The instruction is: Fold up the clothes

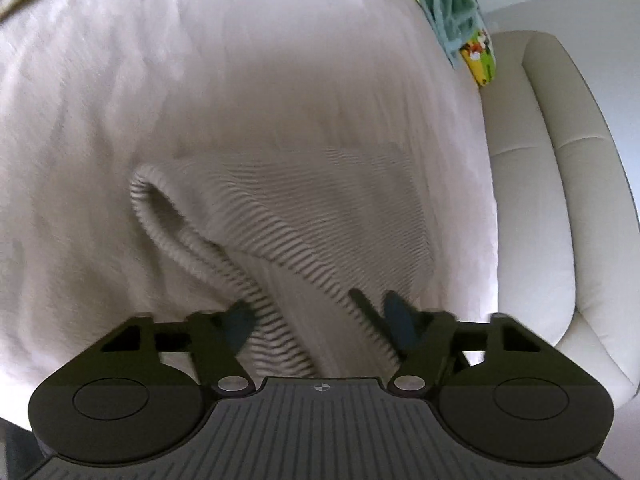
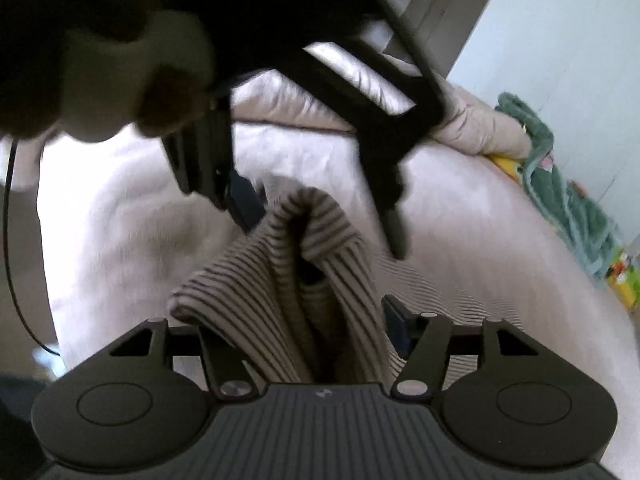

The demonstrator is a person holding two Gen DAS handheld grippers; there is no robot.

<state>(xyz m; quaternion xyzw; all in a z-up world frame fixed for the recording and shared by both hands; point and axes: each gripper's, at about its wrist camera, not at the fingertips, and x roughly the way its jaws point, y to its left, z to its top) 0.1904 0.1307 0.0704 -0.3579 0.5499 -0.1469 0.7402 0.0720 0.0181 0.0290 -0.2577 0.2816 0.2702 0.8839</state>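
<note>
A ribbed, striped beige garment lies on a pale pink bedspread. Its rolled edge runs toward my left gripper, whose blue pads stand on either side of the cloth. In the right wrist view the left gripper reaches down from above, its jaws half apart astride a raised hump of the garment. A narrow gap shows at its right finger. My right gripper is shut on a thick bunch of the same cloth. That bunch hides its left finger.
A cream padded seat borders the bed on the right. A green blanket with a bright yellow printed item lies at the far right edge. A rolled pink duvet sits behind. A hand grips the left tool, and a black cable hangs at left.
</note>
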